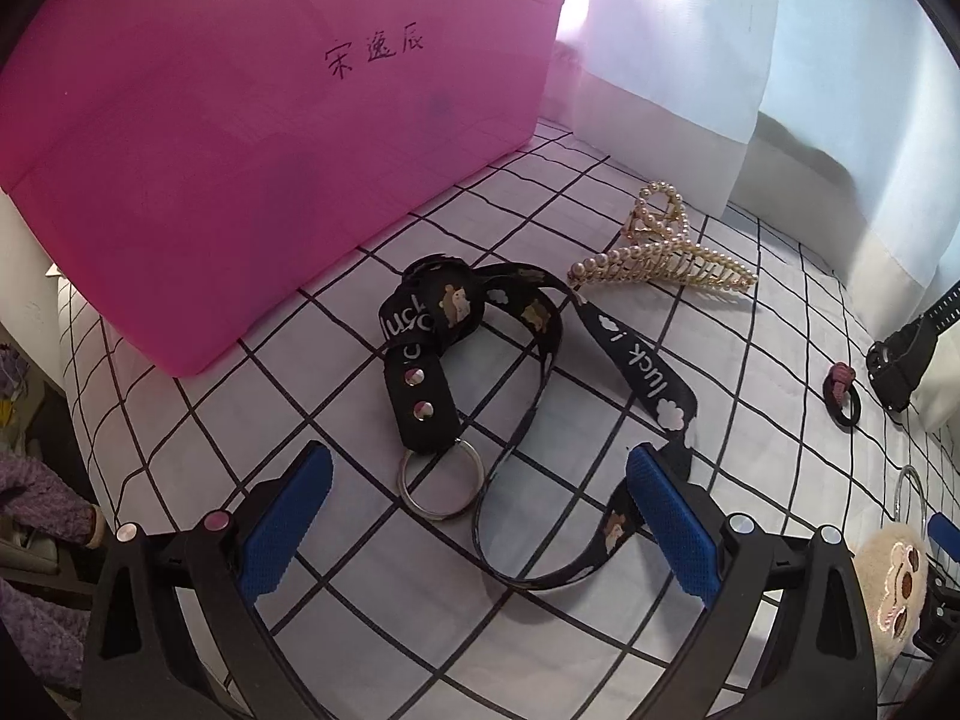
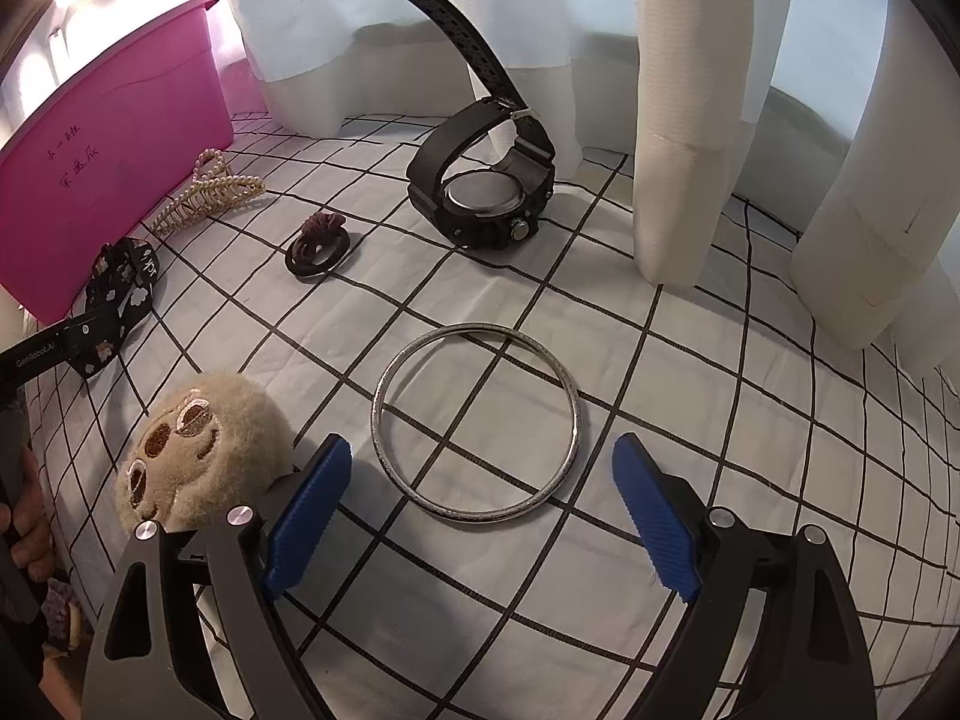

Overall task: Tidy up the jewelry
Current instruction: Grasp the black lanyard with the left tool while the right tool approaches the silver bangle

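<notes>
A black printed lanyard [image 1: 540, 372] with a metal key ring [image 1: 441, 483] lies on the checked cloth, its loop between my open left gripper's [image 1: 480, 480] fingers. A pearl hair claw [image 1: 660, 252] lies beyond it. The pink bin [image 1: 240, 138] stands at the back left. In the right wrist view my open right gripper [image 2: 483, 468] hovers over a silver bangle [image 2: 477, 423]. A black watch [image 2: 486, 180], a dark hair tie [image 2: 318, 246] and a plush sloth charm [image 2: 198, 450] lie around it. The lanyard [image 2: 120, 294] and claw [image 2: 210, 192] show at the left beside the bin [image 2: 108, 168].
White curtain folds [image 2: 678, 120] hang down onto the cloth at the back and right. The checked cloth [image 2: 660, 420] covers the surface. The left gripper's body [image 2: 42, 354] reaches in at the left edge of the right wrist view.
</notes>
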A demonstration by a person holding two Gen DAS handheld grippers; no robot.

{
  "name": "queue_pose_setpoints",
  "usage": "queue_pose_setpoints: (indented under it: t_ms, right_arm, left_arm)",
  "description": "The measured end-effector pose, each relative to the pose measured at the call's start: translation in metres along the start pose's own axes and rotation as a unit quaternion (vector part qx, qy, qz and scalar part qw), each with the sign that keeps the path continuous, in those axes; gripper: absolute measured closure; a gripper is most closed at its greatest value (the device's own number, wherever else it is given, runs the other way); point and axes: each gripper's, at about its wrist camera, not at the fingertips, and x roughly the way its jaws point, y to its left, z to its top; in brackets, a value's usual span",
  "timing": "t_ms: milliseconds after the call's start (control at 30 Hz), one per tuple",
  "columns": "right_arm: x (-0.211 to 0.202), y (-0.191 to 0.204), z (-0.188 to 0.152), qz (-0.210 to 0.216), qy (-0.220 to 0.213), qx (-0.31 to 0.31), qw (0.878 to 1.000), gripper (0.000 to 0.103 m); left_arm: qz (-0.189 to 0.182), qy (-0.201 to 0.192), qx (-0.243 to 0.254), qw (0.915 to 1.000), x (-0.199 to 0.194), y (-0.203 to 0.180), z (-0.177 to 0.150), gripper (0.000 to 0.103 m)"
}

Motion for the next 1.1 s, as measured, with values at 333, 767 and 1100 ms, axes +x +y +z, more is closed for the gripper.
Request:
queue_pose_setpoints:
  t_ms: [333, 767, 1100]
  right_arm:
    - [0.004, 0.005, 0.002, -0.007, -0.001, -0.011, 1.000, 0.014]
    - [0.011, 0.006, 0.008, -0.011, -0.008, -0.012, 1.000, 0.009]
    - [0.012, 0.010, 0.009, -0.008, -0.007, -0.014, 1.000, 0.010]
  left_arm:
    - [0.015, 0.008, 0.009, 0.9998, 0.014, 0.005, 0.009, 0.005]
    - [0.014, 0.011, 0.015, 0.9997, 0.014, 0.004, 0.012, 0.006]
    - [0.001, 0.010, 0.032, 0.9994, 0.010, -0.004, 0.009, 0.017]
